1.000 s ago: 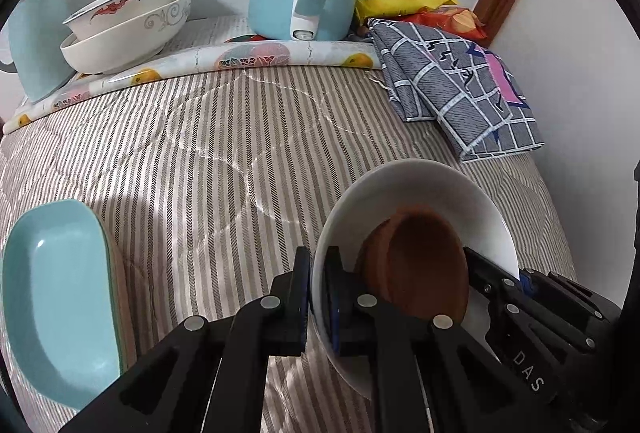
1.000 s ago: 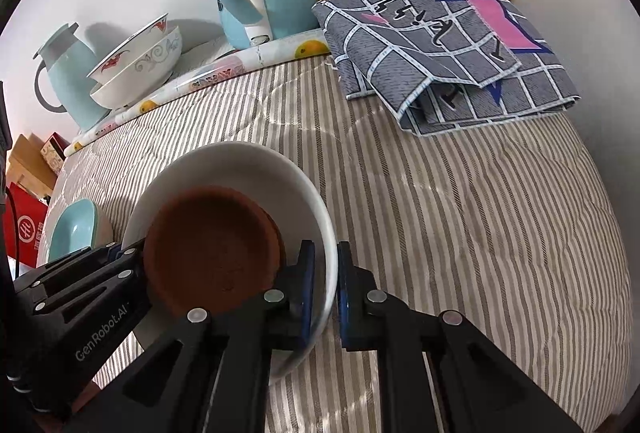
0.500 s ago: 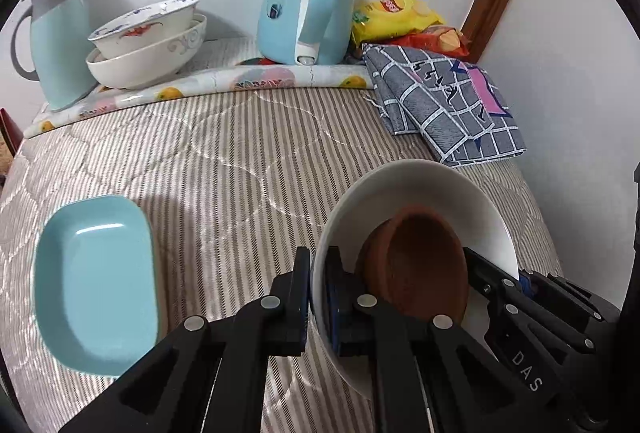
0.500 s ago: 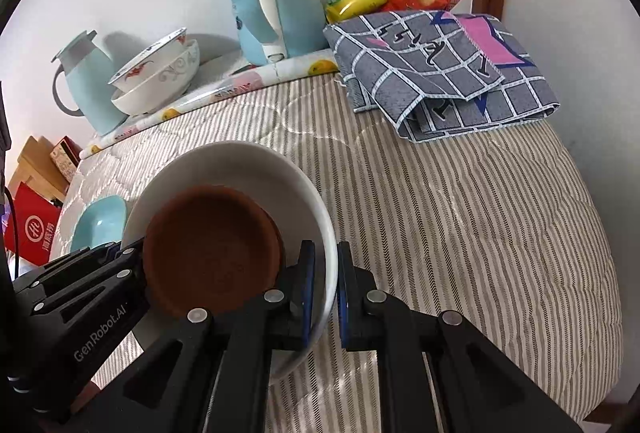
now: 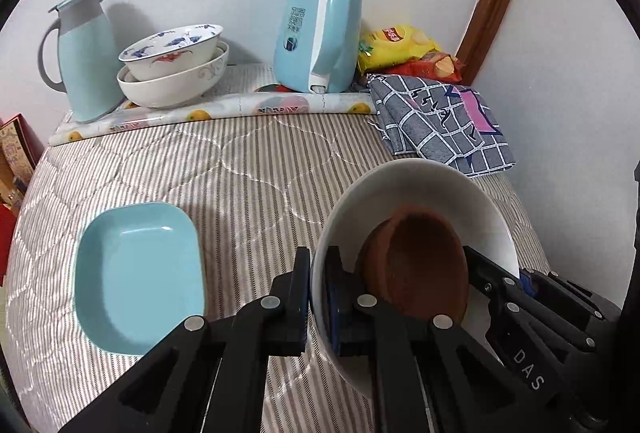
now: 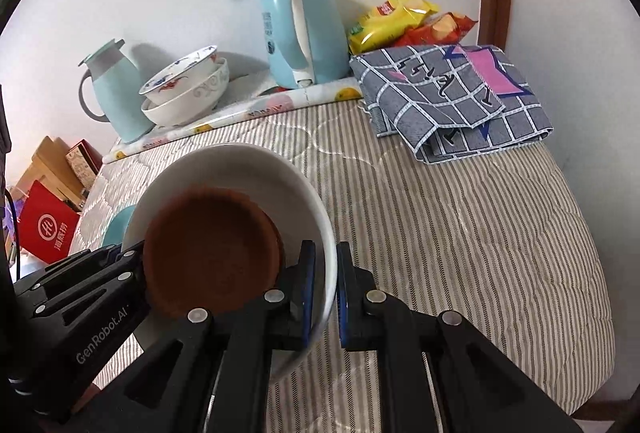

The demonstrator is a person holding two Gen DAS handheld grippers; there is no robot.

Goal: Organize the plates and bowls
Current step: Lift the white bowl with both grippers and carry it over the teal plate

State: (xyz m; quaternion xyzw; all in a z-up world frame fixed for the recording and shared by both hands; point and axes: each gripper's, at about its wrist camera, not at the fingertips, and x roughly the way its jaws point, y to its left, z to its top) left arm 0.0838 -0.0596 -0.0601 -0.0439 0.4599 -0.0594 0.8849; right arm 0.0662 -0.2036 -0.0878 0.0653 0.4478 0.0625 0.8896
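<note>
Raised off the quilt (image 5: 248, 169), white bowl (image 5: 420, 189) — mouth tilted toward the cameras — clamped by both claws.

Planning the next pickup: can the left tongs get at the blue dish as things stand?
Probably not yet: the path over the quilt to the blue dish is free, but the left tongs are clamped on the white bowl.

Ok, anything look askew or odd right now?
Only the brown dish: it sits off-centre in the tilted white bowl, which both grippers pinch by opposite rims. The top stacked bowl at the back leans. No spills or damage visible.
</note>
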